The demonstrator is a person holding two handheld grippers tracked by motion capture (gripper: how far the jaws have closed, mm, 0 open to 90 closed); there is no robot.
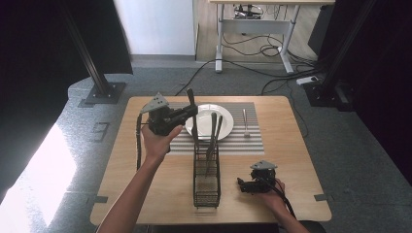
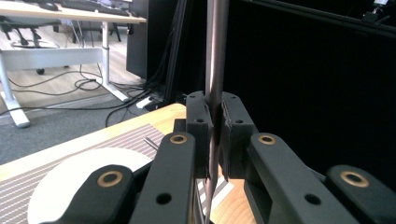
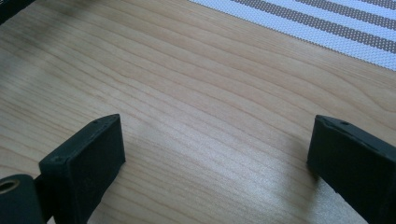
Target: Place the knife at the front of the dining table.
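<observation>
My left gripper [image 1: 193, 112] is raised over the striped placemat [image 1: 250, 141], beside the white plate [image 1: 222, 119]. It is shut on a slim metal utensil [image 1: 192, 119] that stands upright, its lower end over the black wire caddy [image 1: 206, 182]. In the left gripper view the utensil's shaft [image 2: 215, 56] is pinched between the two pads of the left gripper [image 2: 215, 112]. Two more utensils [image 1: 214, 133] lean in the caddy. My right gripper [image 1: 241, 185] rests low on the table right of the caddy, and in its own view the right gripper [image 3: 217, 135] is open over bare wood.
A fork [image 1: 245, 121] lies on the placemat right of the plate. The wooden table [image 1: 145, 189] has bare wood on both sides of the caddy. Past its far edge are carpet, cables, a desk frame [image 1: 252, 26] and black stands.
</observation>
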